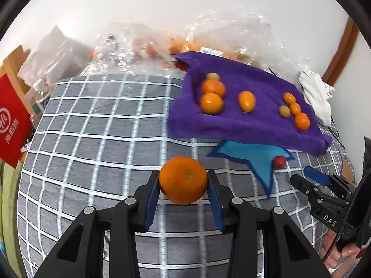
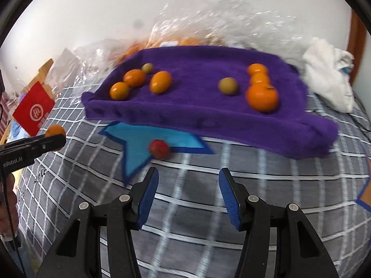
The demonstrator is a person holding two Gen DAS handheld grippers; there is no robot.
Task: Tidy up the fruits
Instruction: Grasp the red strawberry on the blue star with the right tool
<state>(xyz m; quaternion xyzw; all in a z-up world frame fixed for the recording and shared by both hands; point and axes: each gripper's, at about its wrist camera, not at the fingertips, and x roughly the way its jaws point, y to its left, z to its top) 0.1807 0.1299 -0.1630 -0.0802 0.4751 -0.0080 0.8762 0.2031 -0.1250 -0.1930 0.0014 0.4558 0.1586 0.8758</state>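
Squarely between the left gripper point(image 1: 183, 181) pads sits the orange point(image 1: 183, 180).

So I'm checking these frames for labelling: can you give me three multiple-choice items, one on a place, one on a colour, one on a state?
1. Where does the small red fruit lie?
A. on the blue star patch
B. on the purple towel
C. in the right gripper

2. What colour is the towel?
A. green
B. purple
C. yellow

3. What is the left gripper doing?
A. standing empty
B. holding a bottle
C. gripping an orange

Answers:
1 A: it rests on the star's edge, below the towel.
2 B: both views show it purple.
3 C: both pads press the orange's sides.
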